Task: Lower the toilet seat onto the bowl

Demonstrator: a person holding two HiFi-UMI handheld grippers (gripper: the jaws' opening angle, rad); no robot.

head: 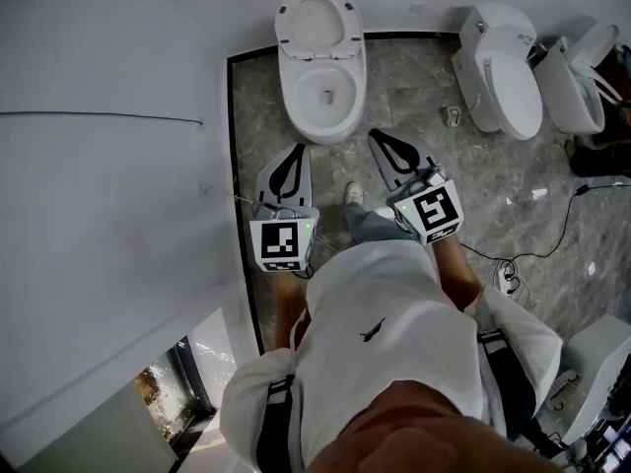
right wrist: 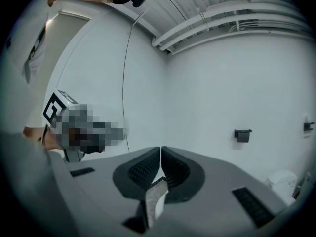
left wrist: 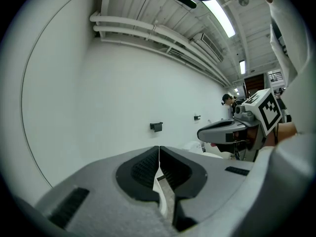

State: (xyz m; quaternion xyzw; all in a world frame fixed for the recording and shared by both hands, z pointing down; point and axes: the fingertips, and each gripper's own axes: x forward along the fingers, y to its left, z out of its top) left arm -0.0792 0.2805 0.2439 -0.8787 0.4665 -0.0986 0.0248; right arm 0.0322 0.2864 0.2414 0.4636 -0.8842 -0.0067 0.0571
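A white toilet stands at the top middle of the head view. Its seat (head: 317, 25) is raised and leans back toward the wall, above the uncovered bowl (head: 323, 99). My left gripper (head: 297, 151) hovers just short of the bowl's front left, jaws shut on nothing. My right gripper (head: 379, 137) sits at the bowl's front right, also shut and empty. In the left gripper view the closed jaws (left wrist: 159, 148) point at a bare white wall, with the right gripper (left wrist: 200, 132) off to the side. The right gripper view shows its closed jaws (right wrist: 161, 148) facing the same wall.
Two more white toilets (head: 504, 68) (head: 577, 79) stand at the right on the grey marbled floor. A black cable (head: 552, 236) and a small bottle (head: 532, 194) lie on the floor to the right. A white wall (head: 108, 166) runs close along the left. A black fixture (left wrist: 156, 126) hangs on the wall.
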